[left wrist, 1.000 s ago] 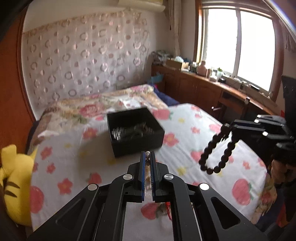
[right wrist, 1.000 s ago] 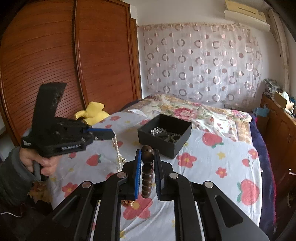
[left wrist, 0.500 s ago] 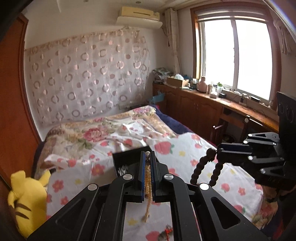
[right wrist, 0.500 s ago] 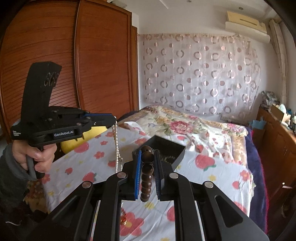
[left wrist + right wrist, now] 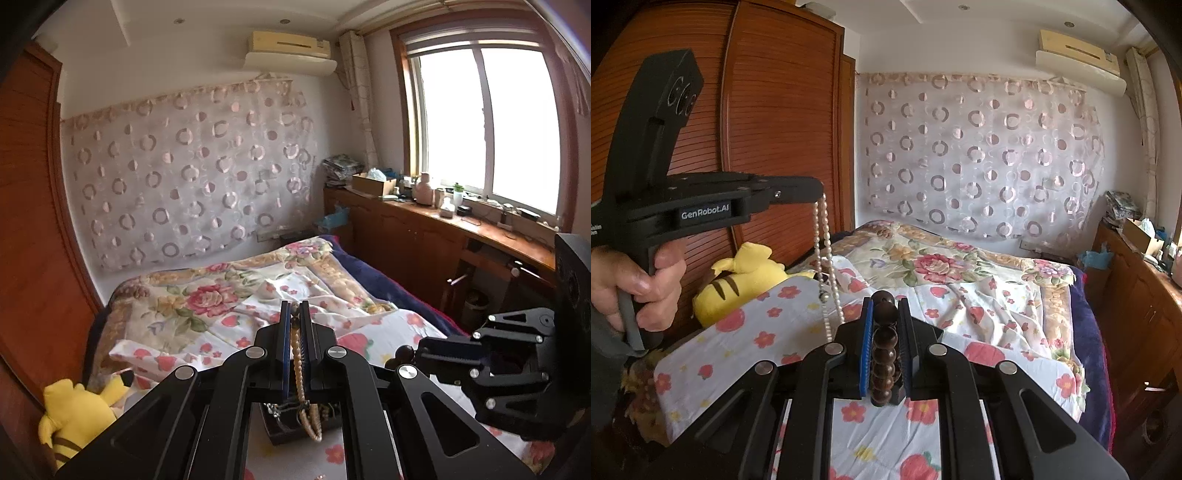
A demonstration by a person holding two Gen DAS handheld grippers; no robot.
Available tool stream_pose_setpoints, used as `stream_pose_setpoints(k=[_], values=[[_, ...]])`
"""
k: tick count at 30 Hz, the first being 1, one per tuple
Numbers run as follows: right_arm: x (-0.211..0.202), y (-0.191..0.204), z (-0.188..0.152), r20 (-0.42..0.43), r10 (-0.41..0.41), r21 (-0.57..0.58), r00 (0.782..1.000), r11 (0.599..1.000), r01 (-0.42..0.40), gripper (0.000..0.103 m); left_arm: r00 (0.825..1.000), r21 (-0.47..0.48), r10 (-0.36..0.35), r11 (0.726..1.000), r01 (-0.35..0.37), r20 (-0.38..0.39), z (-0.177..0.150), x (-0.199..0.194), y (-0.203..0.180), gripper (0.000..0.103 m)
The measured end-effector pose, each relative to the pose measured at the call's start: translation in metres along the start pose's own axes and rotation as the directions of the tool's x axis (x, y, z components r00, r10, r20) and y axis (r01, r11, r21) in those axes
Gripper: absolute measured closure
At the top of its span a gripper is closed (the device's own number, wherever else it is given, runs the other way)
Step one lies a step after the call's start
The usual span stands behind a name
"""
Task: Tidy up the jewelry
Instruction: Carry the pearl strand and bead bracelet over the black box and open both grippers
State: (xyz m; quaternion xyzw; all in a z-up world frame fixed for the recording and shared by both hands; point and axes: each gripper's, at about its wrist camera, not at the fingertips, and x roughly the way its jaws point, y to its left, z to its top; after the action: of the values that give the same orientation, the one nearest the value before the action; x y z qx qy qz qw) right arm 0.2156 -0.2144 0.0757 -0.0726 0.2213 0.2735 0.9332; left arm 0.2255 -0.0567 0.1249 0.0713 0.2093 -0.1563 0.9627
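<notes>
Left gripper (image 5: pixel 818 186), stamped "GenRobot.AI", is pinching a pearl necklace (image 5: pixel 824 254) above the bed (image 5: pixel 979 280). Right gripper (image 5: pixel 884 314) is clamped on a brown bead bracelet (image 5: pixel 884 343), also over it.

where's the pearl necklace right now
The pearl necklace hangs from the shut left gripper, at the left of the right wrist view, above the yellow plush.
</notes>
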Motion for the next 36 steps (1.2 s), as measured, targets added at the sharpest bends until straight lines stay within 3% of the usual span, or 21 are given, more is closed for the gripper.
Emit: stream_pose_setpoints(k=[9, 21, 36], values=[[0.033, -0.008, 0.008, -0.034, -0.015, 0.005, 0.999, 1.000, 0.015, 0.088, 0.998, -0.022, 0.027, 0.999, -0.028, -0.059, -0.003, 0.043, 0.014, 0.099], [0.081, -0.019, -0.007, -0.108, -0.018, 0.044, 0.994, 0.999, 0.023, 0.088, 0.982, -0.083, 0.019, 0.996, -0.035, -0.187, -0.069, 0.093, 0.033, 0.099], [0.119, -0.023, -0.009, -0.148, -0.030, 0.058, 0.989, 0.998, 0.039, 0.088, 0.969, -0.099, -0.008, 0.995, -0.017, -0.247, -0.118, 0.110, 0.030, 0.099]])
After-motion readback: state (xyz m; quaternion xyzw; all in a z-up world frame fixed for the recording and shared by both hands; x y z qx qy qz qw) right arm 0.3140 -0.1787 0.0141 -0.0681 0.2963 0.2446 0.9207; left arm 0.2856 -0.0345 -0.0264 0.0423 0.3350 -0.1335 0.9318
